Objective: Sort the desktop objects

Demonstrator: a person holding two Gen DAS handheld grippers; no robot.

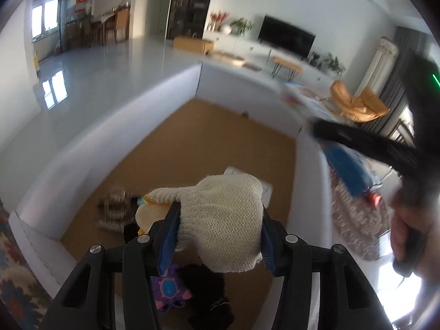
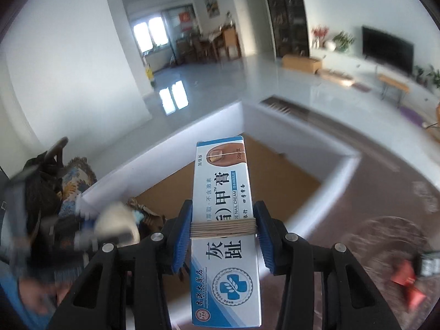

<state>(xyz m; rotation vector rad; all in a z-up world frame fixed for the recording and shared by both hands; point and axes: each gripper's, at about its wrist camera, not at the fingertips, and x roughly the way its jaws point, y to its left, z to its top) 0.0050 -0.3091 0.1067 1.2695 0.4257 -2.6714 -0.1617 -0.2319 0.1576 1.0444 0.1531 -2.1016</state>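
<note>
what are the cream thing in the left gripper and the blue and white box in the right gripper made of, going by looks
Cream item: knitted yarn, soft and matte; rows of stitches show and it bulges between the left gripper pads. Wool or cotton, cannot tell.

Nail cream box: printed paperboard, probably, with a slight sheen; flat faces, crisp edges, printed text. Thin tan thread or bands wrap its middle, where the right gripper clamps it.

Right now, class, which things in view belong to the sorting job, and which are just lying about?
Part of the job:
- knitted item in left gripper
- cream box in right gripper
- bin
- purple toy, already in the bin

Just lying about:
- TV
- orange chair
- cardboard box
</note>
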